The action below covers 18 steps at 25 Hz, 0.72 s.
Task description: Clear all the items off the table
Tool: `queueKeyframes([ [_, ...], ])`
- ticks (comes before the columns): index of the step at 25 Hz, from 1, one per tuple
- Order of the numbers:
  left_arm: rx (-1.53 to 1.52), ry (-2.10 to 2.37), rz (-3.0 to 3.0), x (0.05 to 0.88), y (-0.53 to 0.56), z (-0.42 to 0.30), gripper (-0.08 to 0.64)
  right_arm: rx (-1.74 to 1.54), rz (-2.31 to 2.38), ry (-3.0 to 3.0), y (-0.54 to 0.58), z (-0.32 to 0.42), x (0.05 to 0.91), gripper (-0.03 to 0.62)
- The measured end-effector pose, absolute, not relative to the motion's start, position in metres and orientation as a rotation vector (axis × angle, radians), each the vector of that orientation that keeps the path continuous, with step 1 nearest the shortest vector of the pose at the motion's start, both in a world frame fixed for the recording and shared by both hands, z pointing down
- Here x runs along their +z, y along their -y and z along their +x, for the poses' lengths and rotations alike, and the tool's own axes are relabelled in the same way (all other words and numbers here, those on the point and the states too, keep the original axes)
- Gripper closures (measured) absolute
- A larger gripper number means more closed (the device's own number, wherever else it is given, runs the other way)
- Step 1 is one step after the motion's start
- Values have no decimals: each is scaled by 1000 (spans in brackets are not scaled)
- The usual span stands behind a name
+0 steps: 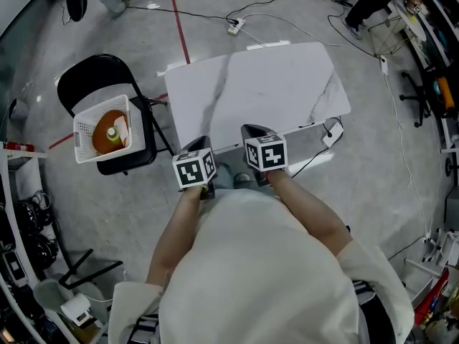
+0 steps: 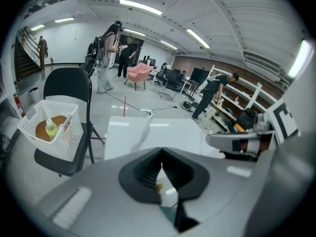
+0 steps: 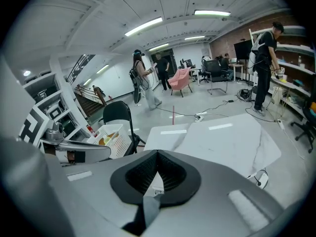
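Your left gripper (image 2: 161, 157) and right gripper (image 3: 158, 158) were both pinched together, table (image 1: 272, 84) near edge partly hidden behind them, label on bottle (image 1: 112, 132) in basket (image 1: 82, 124) unreadable.

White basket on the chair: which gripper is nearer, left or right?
Left. The left gripper is at the table's near edge, on the side toward the basket; the right gripper sits beside it, further from the basket. Both are shut and empty.

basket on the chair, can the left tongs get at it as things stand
Probably yes: the basket sits open-topped on the chair off to the side of the left tongs, with nothing standing between; the tongs are shut, though.
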<state>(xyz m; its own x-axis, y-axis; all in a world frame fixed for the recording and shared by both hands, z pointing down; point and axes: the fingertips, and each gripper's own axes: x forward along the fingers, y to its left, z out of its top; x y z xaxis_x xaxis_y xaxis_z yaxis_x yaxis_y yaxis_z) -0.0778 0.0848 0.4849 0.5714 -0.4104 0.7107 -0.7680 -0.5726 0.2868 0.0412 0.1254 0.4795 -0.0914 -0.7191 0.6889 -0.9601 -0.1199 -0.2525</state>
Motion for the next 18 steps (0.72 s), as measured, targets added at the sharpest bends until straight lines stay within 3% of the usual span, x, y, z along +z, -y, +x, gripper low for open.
queueKeyframes([
  [18,798,921,2264,476,-96,-65,551,984,1897,1834,-135,52,471,594],
])
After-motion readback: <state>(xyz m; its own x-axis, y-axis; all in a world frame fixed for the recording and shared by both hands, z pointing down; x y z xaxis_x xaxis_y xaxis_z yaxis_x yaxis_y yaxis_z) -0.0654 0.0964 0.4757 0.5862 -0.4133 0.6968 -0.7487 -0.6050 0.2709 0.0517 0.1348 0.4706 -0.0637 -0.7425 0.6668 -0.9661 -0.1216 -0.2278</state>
